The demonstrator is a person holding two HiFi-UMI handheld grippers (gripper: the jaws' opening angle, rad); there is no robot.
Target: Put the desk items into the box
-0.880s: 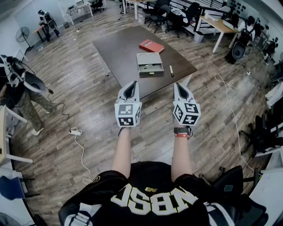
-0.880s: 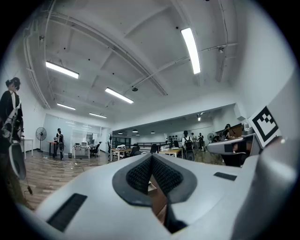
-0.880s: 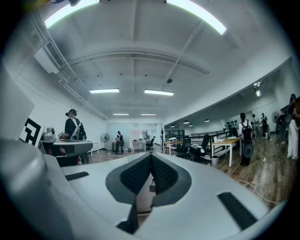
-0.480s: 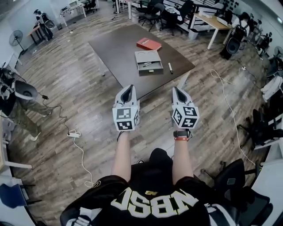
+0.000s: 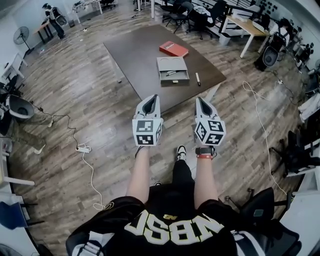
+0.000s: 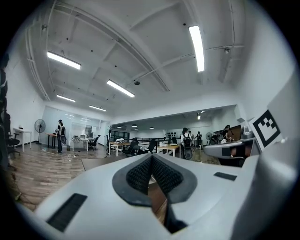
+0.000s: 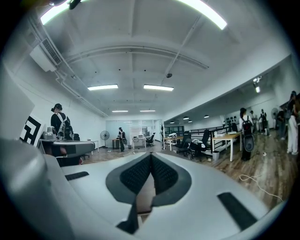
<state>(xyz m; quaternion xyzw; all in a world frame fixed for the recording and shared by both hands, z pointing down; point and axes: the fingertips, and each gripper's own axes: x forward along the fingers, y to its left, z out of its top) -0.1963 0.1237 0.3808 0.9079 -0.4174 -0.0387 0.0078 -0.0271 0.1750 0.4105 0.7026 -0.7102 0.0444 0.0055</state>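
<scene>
On the dark table [image 5: 140, 50] ahead lies an open grey box [image 5: 173, 69] with a small item inside. A red book [image 5: 173, 49] lies just beyond it, and a black-and-white marker [image 5: 198, 79] rests to its right. My left gripper [image 5: 149, 98] and right gripper [image 5: 201, 101] are held level in front of me, short of the table's near edge. Both are shut with nothing between the jaws. In the left gripper view the pads [image 6: 151, 174] meet; in the right gripper view the pads [image 7: 151, 174] meet too.
Wooden floor surrounds the table. A white cable and power strip [image 5: 83, 148] lie on the floor at left, another cable [image 5: 260, 120] at right. Chairs and desks [image 5: 240, 25] stand at the back. People [image 5: 52, 12] stand far left.
The view has shifted slightly; the table and box sit a little more to the right and nearer. A shoe now shows below between my arms. Both grippers stay shut and level.
</scene>
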